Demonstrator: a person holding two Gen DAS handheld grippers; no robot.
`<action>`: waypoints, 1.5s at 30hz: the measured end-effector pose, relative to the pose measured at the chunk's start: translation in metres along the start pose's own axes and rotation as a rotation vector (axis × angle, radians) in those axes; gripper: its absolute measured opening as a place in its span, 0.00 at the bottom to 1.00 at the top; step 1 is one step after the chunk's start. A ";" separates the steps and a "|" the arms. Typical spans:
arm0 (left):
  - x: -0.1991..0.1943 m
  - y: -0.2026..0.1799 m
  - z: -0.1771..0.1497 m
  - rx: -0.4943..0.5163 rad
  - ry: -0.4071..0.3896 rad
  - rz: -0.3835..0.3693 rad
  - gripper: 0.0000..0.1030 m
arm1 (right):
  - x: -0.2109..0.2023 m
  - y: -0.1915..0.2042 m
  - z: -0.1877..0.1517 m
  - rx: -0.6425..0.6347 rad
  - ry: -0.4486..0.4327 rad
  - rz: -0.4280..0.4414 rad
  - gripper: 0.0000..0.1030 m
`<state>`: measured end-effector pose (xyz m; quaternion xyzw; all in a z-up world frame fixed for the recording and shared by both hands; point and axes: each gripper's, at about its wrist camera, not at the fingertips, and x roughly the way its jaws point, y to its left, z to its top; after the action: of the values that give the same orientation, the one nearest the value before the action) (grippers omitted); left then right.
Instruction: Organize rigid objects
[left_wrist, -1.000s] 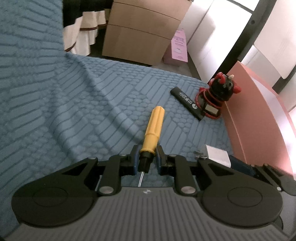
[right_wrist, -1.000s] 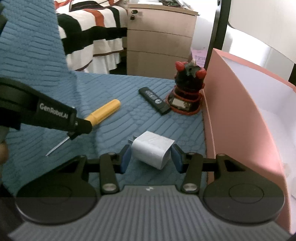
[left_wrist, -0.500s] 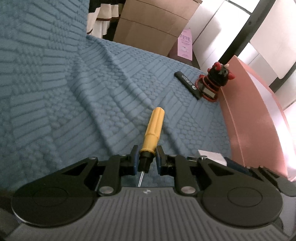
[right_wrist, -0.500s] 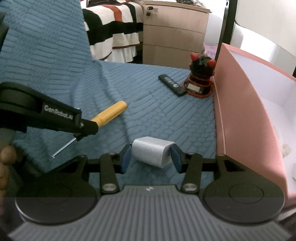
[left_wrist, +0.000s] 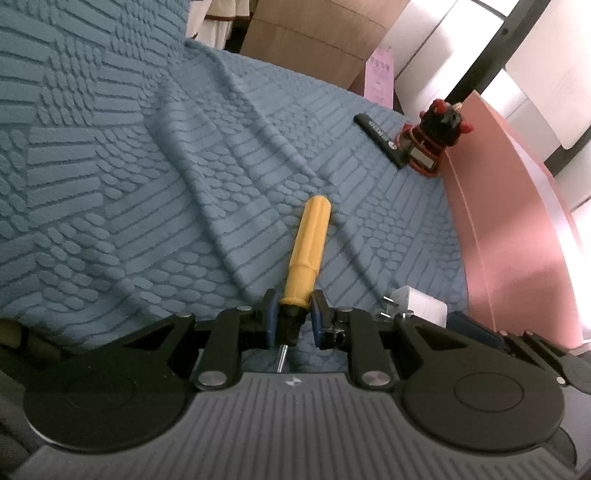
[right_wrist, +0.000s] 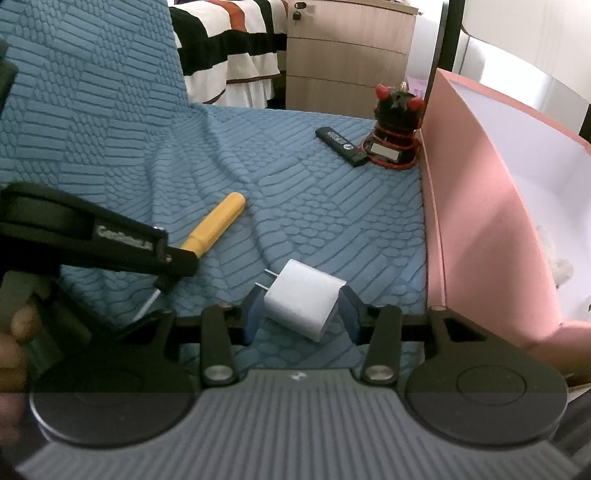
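Two grips are set for loading the pink box (right_wrist: 476, 206). The left gripper (left_wrist: 291, 319) pinches the screwdriver (left_wrist: 308, 251) at its collar, well left of the box; the right gripper (right_wrist: 301, 314) clamps the white charger (right_wrist: 303, 299) just beside its wall, likely for a short transfer.

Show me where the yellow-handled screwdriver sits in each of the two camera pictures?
Left wrist view: yellow-handled screwdriver at centre, clamped at its black collar by the left gripper.
Right wrist view: left of centre, handle pointing up-right.
Shared landmark: pink box wall on the right.
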<state>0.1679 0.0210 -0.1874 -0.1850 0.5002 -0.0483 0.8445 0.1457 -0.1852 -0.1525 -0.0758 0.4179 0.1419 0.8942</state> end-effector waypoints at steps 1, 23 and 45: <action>0.001 -0.001 0.000 0.002 0.001 -0.006 0.22 | 0.000 -0.001 0.000 0.004 -0.002 0.000 0.47; 0.011 -0.006 0.009 -0.016 -0.010 -0.020 0.32 | 0.012 -0.022 0.003 0.269 -0.003 0.072 0.59; 0.022 -0.022 0.012 0.077 -0.054 0.008 0.32 | 0.016 -0.039 0.001 0.415 0.004 0.100 0.44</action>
<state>0.1918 -0.0018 -0.1924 -0.1517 0.4758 -0.0593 0.8643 0.1686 -0.2187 -0.1630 0.1304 0.4433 0.0970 0.8815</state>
